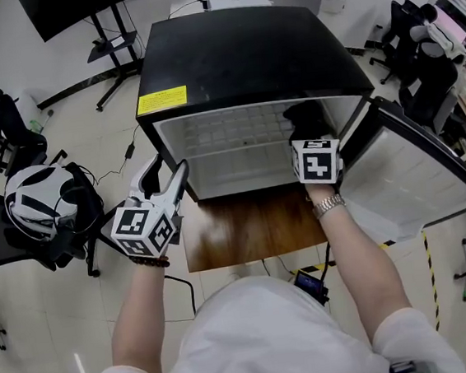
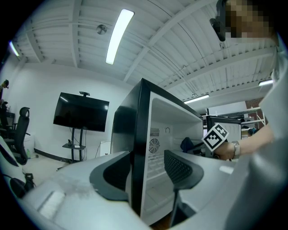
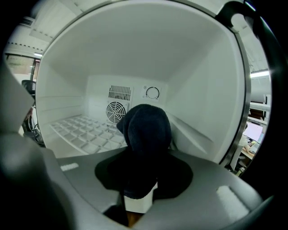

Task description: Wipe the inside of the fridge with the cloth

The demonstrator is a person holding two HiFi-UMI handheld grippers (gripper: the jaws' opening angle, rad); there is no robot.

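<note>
The black mini fridge [image 1: 244, 56] stands with its door [image 1: 413, 171] swung out to the right. Its inside [image 3: 135, 58] is white, with a wire shelf [image 3: 85, 130] and a fan grille [image 3: 116, 111] on the back wall. My right gripper [image 1: 312, 136] reaches into the right side of the compartment. It is shut on a dark cloth [image 3: 146, 130], which bunches up past the jaws near the back wall. My left gripper [image 1: 168, 173] is open at the fridge's left front edge [image 2: 138, 148], and that black edge stands between its jaws.
The fridge rests on a wooden board [image 1: 246, 230]. A TV on a stand [image 1: 73, 8] is at the far left. A black-and-white bag on a chair [image 1: 40, 202] sits left of me, and office chairs [image 1: 427, 62] stand at the right. Cables run across the floor.
</note>
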